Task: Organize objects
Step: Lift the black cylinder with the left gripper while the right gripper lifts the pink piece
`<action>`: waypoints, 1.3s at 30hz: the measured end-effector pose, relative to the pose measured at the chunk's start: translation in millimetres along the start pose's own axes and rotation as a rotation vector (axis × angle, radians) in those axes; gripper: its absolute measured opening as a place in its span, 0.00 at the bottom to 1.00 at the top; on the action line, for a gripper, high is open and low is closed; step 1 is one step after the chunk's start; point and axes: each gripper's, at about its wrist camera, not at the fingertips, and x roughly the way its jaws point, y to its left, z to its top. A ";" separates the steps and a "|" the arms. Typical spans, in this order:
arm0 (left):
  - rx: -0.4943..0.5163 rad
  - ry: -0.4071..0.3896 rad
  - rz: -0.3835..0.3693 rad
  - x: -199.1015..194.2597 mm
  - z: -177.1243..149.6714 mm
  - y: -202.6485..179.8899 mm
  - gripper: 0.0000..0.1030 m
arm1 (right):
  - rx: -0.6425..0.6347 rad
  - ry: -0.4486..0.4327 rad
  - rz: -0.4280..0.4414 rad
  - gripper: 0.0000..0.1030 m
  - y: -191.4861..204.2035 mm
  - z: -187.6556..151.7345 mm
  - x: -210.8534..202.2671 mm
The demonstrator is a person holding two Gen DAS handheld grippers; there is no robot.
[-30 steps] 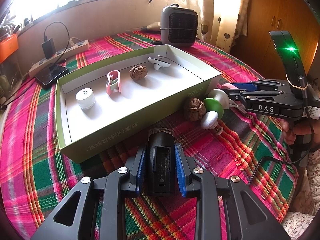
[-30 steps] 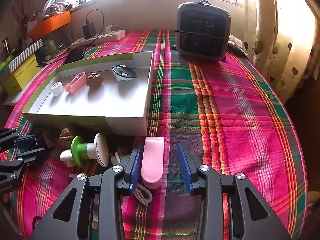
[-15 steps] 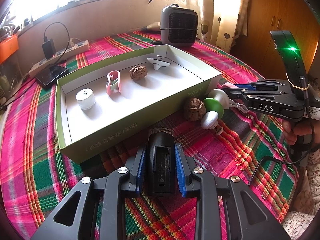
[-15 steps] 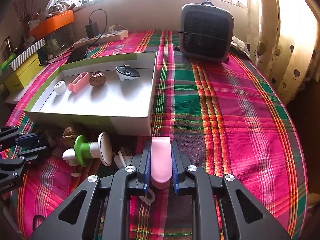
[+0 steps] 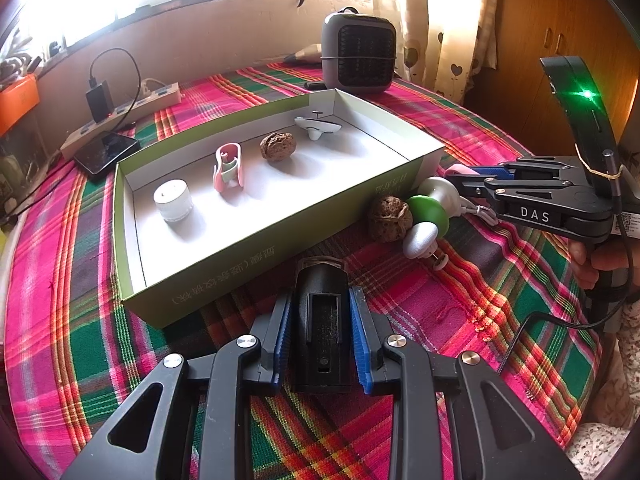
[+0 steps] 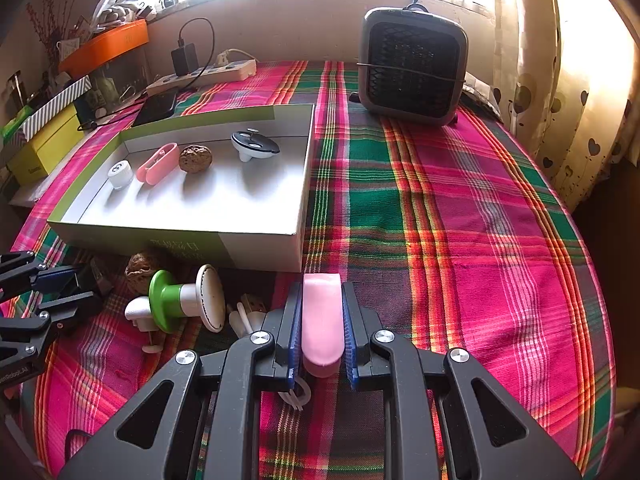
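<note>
Closing from a wide gap, the right gripper (image 6: 322, 326) now clamps the pink clip (image 6: 322, 320) beside the box (image 6: 256, 246); left gripper (image 5: 322, 332) grips a black holder (image 5: 322, 320), both ready for lifting

The cloth (image 6: 460, 216) is plaid: pink, green, red, yellow. The box (image 5: 256, 256) is green outside, white inside. At its 5 o'clock in the left view lie a brown walnut (image 5: 390, 218) and a green-and-white gadget (image 5: 428, 216). A pink case (image 6: 322, 322) sits between blue pads (image 6: 295, 332).
</note>
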 end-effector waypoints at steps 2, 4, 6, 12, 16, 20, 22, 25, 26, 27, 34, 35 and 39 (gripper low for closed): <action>-0.006 0.000 0.010 0.6 0.6 -0.7 0.24 | 0.000 0.000 0.001 0.18 0.1 -0.4 -0.1; -0.008 -0.001 0.020 0.8 0.7 -2.0 0.24 | 0.001 -0.001 0.004 0.18 0.3 -0.8 -0.5; -0.005 0.000 0.027 0.6 0.4 -3.7 0.24 | 0.001 -0.002 0.008 0.18 1.0 -1.5 -1.3; -0.009 0.002 0.030 -0.7 0.2 -6.0 0.24 | 0.016 -0.010 0.015 0.18 -0.7 -2.6 -6.0; -0.012 -0.008 0.025 -2.9 0.5 -7.0 0.24 | 0.012 -0.020 0.015 0.18 0.3 -1.0 -11.4; -0.025 -0.020 0.026 -8.3 1.8 -5.7 0.24 | 0.011 -0.030 0.015 0.18 0.9 1.1 -17.3; -0.027 -0.026 0.024 -11.4 2.4 -5.3 0.24 | 0.010 -0.036 0.018 0.18 1.3 1.2 -20.3; -0.044 -0.031 0.005 -16.8 4.3 -3.7 0.24 | 0.014 -0.045 0.032 0.18 2.0 2.4 -25.0; -0.046 -0.033 0.004 -18.8 5.1 -3.6 0.24 | 0.012 -0.049 0.033 0.18 2.4 3.3 -26.7; -0.044 -0.037 0.006 -20.8 5.4 -4.1 0.24 | 0.010 -0.053 0.033 0.18 3.1 4.0 -28.3; -0.063 -0.057 0.004 -32.9 15.1 -1.3 0.24 | -0.007 -0.090 0.041 0.18 9.6 14.7 -41.8; -0.065 -0.062 0.005 -34.6 17.1 0.0 0.24 | -0.009 -0.093 0.042 0.18 10.6 16.5 -43.0; -0.078 -0.069 0.012 -37.8 23.7 6.0 0.24 | -0.015 -0.101 0.054 0.18 13.7 24.2 -45.7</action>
